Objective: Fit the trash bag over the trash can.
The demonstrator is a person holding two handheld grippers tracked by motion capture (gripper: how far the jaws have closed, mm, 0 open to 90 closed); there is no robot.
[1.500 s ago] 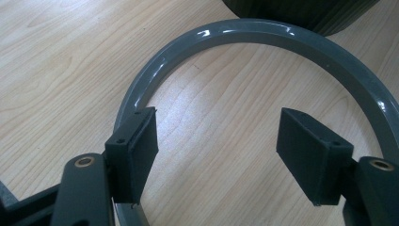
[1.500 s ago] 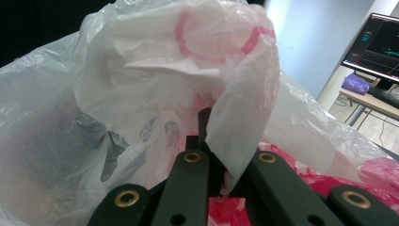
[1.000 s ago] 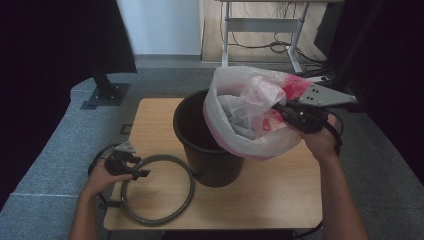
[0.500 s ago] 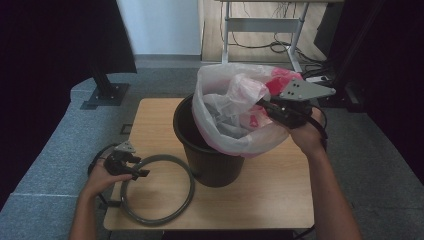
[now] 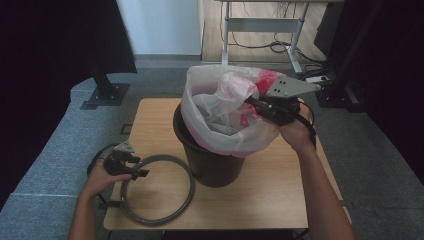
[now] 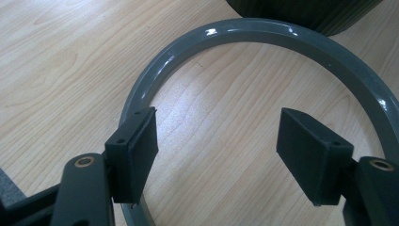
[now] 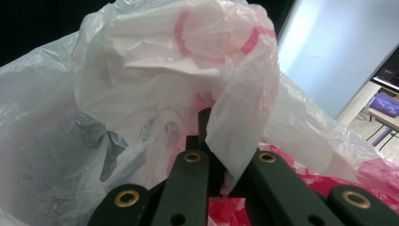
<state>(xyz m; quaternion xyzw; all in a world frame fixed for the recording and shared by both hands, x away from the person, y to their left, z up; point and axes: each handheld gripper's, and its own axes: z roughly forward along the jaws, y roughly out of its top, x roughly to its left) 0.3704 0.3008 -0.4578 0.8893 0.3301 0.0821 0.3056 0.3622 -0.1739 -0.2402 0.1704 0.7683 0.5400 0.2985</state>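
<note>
**Bag pinched above the bin, ring lying beside it**

While the wooden table carries everything, the black bin stands upright near its middle. Out of the bin's mouth rises the bag, a thin white plastic one with red print, its lower part draped over the bin's rim and its upper part bunched and lifted towards the right. Seen from the right gripper view, the bag crumples in folds just ahead of the jaws, with red patches showing low on the right.

On the table to the left of the bin lies the ring, a flat grey hoop, its far edge close to the bin's foot. From the left gripper view the ring curves across the wood, with the dark base of the bin just beyond it.

Over the right side of the bin, the right tongs are clenched on a fold of the bag, the film pinched between the closed jaws. At the near left edge of the ring, the left tongs stand released, jaws apart: one pad sits against the hoop's inner edge, the other hangs over bare wood inside the ring.
</note>
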